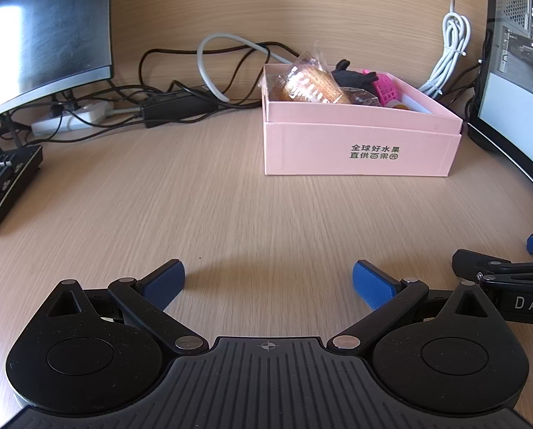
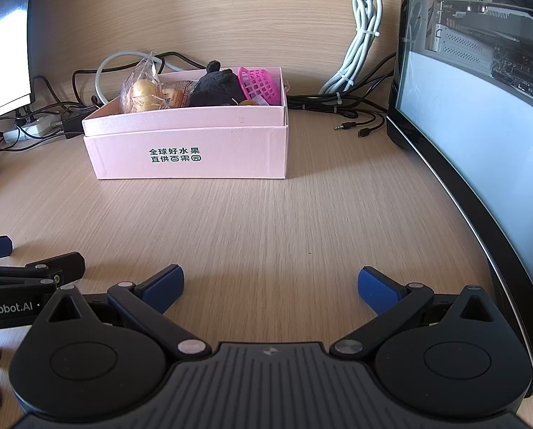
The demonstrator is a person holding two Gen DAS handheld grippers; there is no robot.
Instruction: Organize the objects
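Note:
A pink cardboard box [image 1: 359, 143] stands on the wooden desk and also shows in the right wrist view [image 2: 191, 150]. Inside it lie wrapped pastries [image 1: 309, 85] [image 2: 141, 93], a black plush toy [image 1: 352, 77] [image 2: 216, 87] and a small pink plastic basket [image 1: 384, 89] [image 2: 261, 84]. My left gripper [image 1: 268, 282] is open and empty, well in front of the box. My right gripper [image 2: 270, 282] is open and empty, also short of the box. Each gripper's side shows at the edge of the other's view.
A monitor [image 1: 41, 28] and black keyboard [image 1: 2, 182] sit at the left. A power strip [image 1: 70, 118] and tangled cables [image 1: 195, 85] lie behind. A PC case with a glass side [image 2: 481, 107] stands at the right, with a bundled white cable [image 2: 363, 35] and loose plugs [image 2: 355, 128].

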